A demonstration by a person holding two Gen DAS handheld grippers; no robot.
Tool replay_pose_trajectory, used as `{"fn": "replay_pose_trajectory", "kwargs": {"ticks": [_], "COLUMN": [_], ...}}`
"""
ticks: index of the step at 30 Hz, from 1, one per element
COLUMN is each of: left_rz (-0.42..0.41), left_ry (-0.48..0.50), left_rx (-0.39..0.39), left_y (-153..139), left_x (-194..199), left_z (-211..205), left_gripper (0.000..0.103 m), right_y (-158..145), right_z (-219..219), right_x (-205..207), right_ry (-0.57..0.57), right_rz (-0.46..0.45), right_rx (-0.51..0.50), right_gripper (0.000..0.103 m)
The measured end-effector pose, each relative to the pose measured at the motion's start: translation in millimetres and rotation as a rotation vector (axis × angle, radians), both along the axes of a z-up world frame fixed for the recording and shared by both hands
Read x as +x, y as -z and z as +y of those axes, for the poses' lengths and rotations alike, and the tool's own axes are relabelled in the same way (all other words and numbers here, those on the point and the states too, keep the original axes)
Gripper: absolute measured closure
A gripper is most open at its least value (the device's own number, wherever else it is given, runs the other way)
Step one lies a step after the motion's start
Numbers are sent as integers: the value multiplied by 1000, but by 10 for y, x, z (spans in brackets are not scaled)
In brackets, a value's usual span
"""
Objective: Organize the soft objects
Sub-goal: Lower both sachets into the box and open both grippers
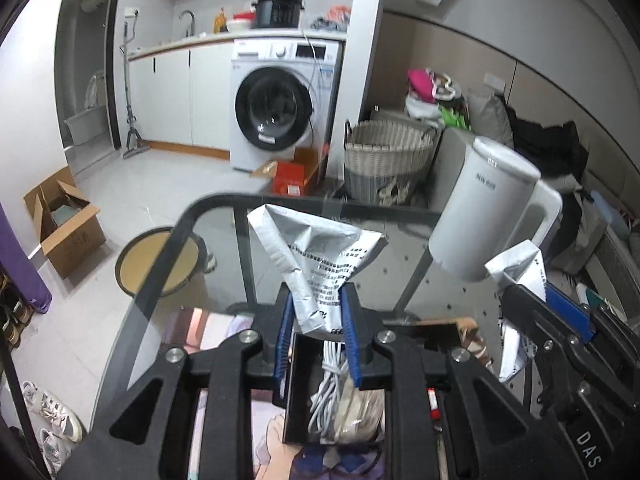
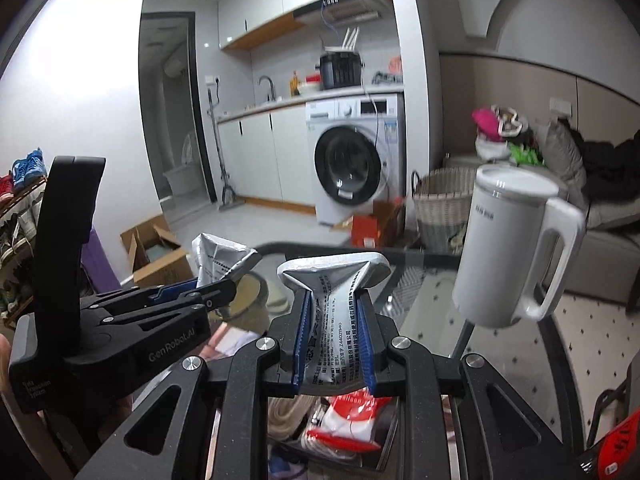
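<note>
A: How far along is this, would you say?

B: Midway, I'd judge. The left gripper (image 1: pixel 317 312) has its jaws pinched on one silver sachet (image 1: pixel 320 256), and the right gripper (image 2: pixel 334 336) pinches a second sachet (image 2: pixel 334 304). Both are held up in the air over the glass table (image 1: pixel 224 216), with nothing put down.

A: Where are they headed?

B: Probably the black box (image 1: pixel 290 392) right below the grippers. It already has things in it: a coil of white cable (image 1: pixel 330 392) and a red-and-white packet (image 2: pixel 348 416) (I can't tell what lies under those). So some sorting looks done, and these two remain to be dropped in.

A: Counts?

B: Two sachets, one per gripper. One box. One white kettle (image 2: pixel 512 252) standing on the table to the right, near but apart from the grippers. I see no other loose sachets on the glass, though the grippers hide much of it.

A: Each gripper shows up in the other's view?

B: Yes, side by side, close but not touching.
</note>
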State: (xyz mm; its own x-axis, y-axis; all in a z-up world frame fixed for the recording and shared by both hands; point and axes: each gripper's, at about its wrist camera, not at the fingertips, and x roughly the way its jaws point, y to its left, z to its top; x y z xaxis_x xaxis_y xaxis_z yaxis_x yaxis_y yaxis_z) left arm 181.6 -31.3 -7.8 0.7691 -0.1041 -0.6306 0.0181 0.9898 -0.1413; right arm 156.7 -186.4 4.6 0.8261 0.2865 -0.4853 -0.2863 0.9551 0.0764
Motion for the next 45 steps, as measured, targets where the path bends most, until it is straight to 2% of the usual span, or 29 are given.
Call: {"fn": "replay_pose_trajectory", "kwargs": {"ticks": [6, 12, 16, 21, 23, 28, 30, 36, 37, 38, 39, 42, 45], "left_rz": [127, 255, 271, 336, 357, 357, 353, 333, 323, 311, 289, 227, 169], "left_ry": [43, 80, 80, 99, 120, 126, 117, 108, 111, 102, 88, 71, 84], "left_rx": [22, 33, 63, 113, 102, 108, 105, 86, 84, 92, 100, 115, 111], "left_y": [239, 496, 576, 774, 832, 850, 846, 721, 692, 664, 633, 523, 415], "left_x": [142, 257, 288, 345, 372, 373, 366, 271, 247, 224, 187, 65, -55], "left_z": [-121, -233, -293, -359, -363, -367, -350, -297, -289, -276, -260, -237, -202], "left_gripper": [82, 82, 82, 79, 77, 74, 69, 59, 58, 51, 50, 50, 50], "right_y": [220, 549, 702, 884, 942, 1037, 1049, 1018, 1006, 991, 970, 894, 787], "right_z": [36, 20, 21, 73, 79, 17, -12, -126, -133, -137, -144, -149, -144], "right_x": [181, 374, 437, 484, 494, 543, 554, 574, 566, 556, 540, 464, 362], "right_ry": [-21, -34, -29, -26, -22, 4, 17, 33, 33, 28, 21, 9, 0], "right_rz": [133, 310, 347, 405, 419, 463, 469, 499, 501, 502, 499, 476, 436], "right_rx": [-11, 1, -24, -75, -86, -58, -62, -29, -27, -23, -18, -8, 2], "right_gripper": [82, 82, 81, 81, 81, 72, 64, 54, 54, 53, 53, 44, 41]}}
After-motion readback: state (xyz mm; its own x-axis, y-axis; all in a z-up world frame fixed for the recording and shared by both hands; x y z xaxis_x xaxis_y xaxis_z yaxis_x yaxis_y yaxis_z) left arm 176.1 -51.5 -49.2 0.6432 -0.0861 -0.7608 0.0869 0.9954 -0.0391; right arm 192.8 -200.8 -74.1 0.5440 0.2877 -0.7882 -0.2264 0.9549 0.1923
